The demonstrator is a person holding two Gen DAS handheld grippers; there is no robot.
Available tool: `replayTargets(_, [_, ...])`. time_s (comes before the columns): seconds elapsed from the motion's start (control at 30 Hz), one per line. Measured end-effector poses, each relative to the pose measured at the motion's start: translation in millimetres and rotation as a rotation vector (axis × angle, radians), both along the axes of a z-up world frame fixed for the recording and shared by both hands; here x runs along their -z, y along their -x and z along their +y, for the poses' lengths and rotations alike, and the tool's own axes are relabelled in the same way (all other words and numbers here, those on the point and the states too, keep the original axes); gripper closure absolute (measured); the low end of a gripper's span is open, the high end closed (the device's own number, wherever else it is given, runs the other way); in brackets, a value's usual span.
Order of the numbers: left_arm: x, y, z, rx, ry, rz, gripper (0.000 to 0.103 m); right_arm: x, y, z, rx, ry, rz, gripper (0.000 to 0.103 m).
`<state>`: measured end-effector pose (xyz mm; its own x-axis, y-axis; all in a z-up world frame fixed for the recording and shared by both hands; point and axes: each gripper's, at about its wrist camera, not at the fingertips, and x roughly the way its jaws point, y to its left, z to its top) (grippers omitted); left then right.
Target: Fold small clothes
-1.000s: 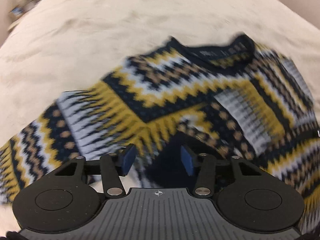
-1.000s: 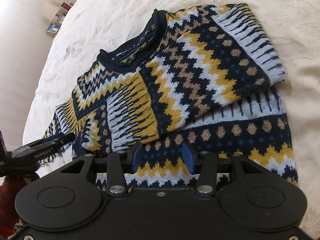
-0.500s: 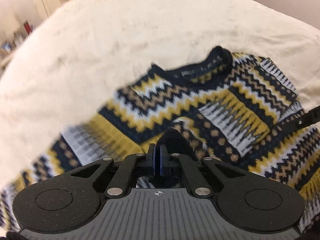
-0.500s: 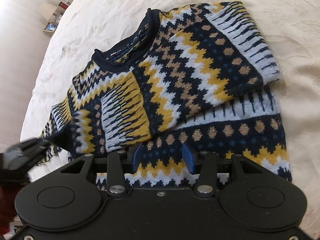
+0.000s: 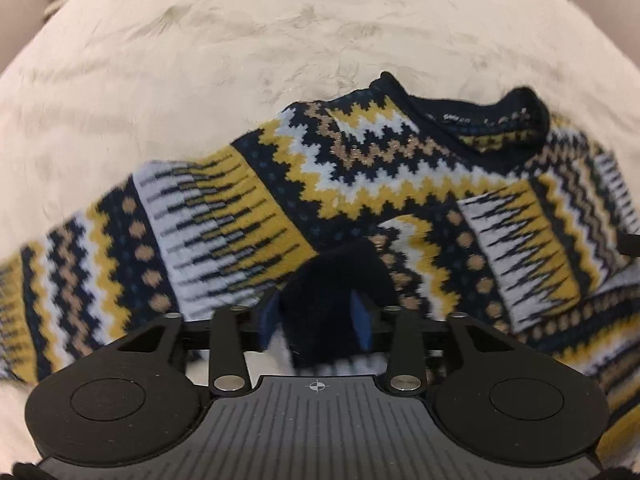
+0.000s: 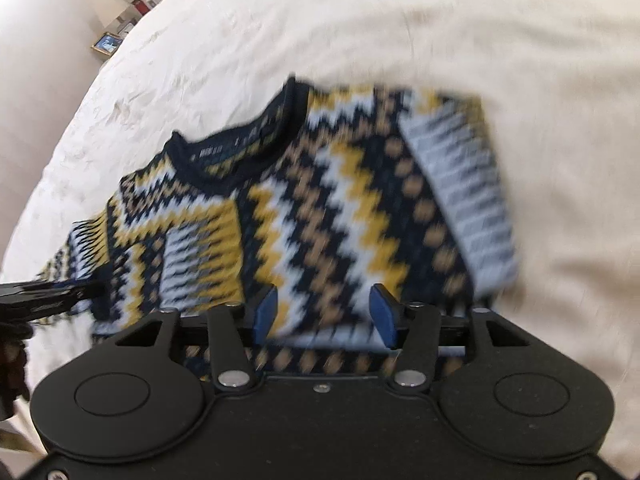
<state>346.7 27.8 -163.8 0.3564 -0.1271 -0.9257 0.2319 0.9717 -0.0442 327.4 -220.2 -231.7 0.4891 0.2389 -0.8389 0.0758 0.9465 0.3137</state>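
A small knitted sweater point(image 5: 360, 184) in navy, yellow, white and tan zigzags lies on a cream bedspread, its navy collar point(image 5: 480, 120) at the far side. One sleeve stretches left; the other is folded across the chest. My left gripper point(image 5: 316, 320) hangs over the sweater, its jaws opening, with a dark navy cuff point(image 5: 336, 276) between the blue pads, which do not clamp it. In the right wrist view the sweater point(image 6: 320, 208) is blurred. My right gripper point(image 6: 323, 314) hovers above its folded sleeve, jaws opening and holding nothing. The left gripper point(image 6: 48, 296) shows at the left edge.
The cream bedspread point(image 5: 200, 60) spreads wide on all sides of the sweater, also bare to the right in the right wrist view point(image 6: 540, 120). A framed picture point(image 6: 106, 44) and small items stand on furniture beyond the bed's far left edge.
The left gripper's jaws shut fully half a second ago and now stand apart around the dark cuff. The right gripper's jaws widened and it shifted over the folded sleeve, blurring the view.
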Motion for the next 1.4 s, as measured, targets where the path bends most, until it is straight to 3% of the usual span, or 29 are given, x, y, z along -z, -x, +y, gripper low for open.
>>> replayTargets(0.13, [-1, 8, 1, -0.056, 0.045, 0.001, 0.046, 3, -21, -4, -0.017, 0.033, -0.03, 0.034])
replayTargets(0.27, [3, 14, 2, -0.084, 0.065, 0.02, 0.043, 5, -40, -15, 0.06, 0.155, -0.068, 0.034])
replayTargets(0.47, [19, 14, 2, -0.089, 0.045, 0.064, 0.038, 16, -60, -51, 0.182, 0.177, -0.045, 0.034])
replayTargets(0.7, [45, -1, 8, -0.148, 0.065, 0.145, 0.028, 32, -69, -82, 0.215, 0.038, -0.02, 0.033])
replayTargets(0.77, [48, -6, 7, -0.149, 0.069, 0.159, 0.022, 35, -69, -87, 0.22, -0.004, -0.008, 0.041])
replayTargets(0.83, [48, -9, 6, -0.148, 0.069, 0.165, 0.018, 33, -72, -86, 0.199, 0.0, 0.004, 0.084])
replayTargets(1.0, [50, -10, 4, -0.151, 0.078, 0.151, 0.008, 18, -65, -71, 0.178, 0.108, -0.017, 0.086])
replayTargets(1.1, [53, -7, 1, -0.141, 0.07, 0.138, 0.0, 32, -71, -74, 0.201, 0.129, 0.022, 0.083])
replayTargets(1.17, [55, -6, -1, -0.142, 0.054, 0.131, 0.0, 33, -73, -71, 0.207, 0.134, 0.019, 0.074])
replayTargets(1.23, [56, -5, -1, -0.148, 0.046, 0.123, 0.0, 27, -73, -67, 0.208, 0.157, 0.006, 0.047])
replayTargets(1.3, [57, -4, -2, -0.141, 0.041, 0.117, 0.0, 17, -67, -62, 0.195, 0.172, -0.021, 0.036])
replayTargets(1.4, [55, 0, -1, -0.141, 0.061, 0.12, 0.0, -2, -52, -49, 0.159, 0.221, -0.061, 0.032])
